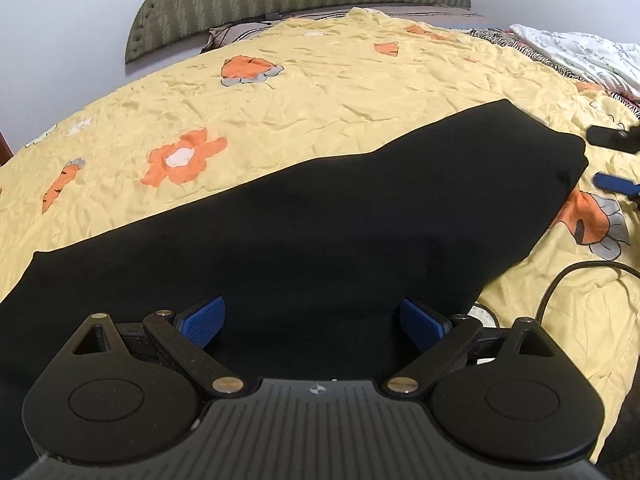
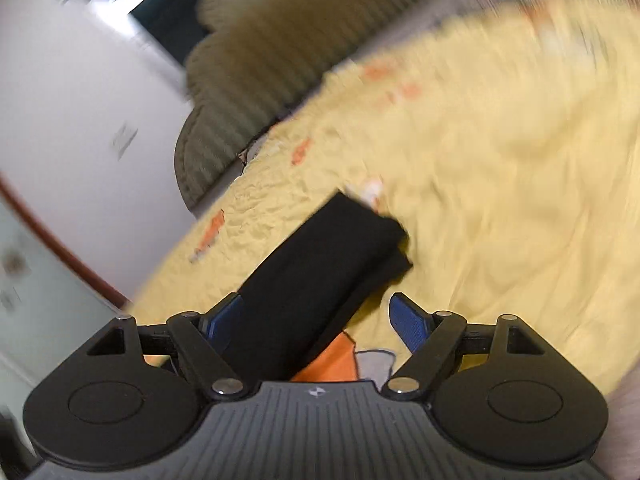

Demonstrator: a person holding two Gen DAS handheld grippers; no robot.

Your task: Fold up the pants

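Observation:
Black pants (image 1: 304, 236) lie flat and lengthwise on the yellow flowered bedspread (image 1: 320, 92), folded leg over leg. My left gripper (image 1: 312, 320) is open, its blue pads wide apart, low over the near edge of the pants. In the left wrist view the right gripper (image 1: 616, 160) shows at the far right end of the pants, fingers apart. In the blurred right wrist view the pants (image 2: 320, 272) stretch away as a narrow black strip. My right gripper (image 2: 320, 320) is open over their near end, empty.
A padded green headboard (image 1: 280, 4) and white wall stand behind the bed. A white and striped blanket (image 1: 580, 56) lies at the far right. A black cable (image 1: 560, 284) curls on the bedspread to the right of the pants.

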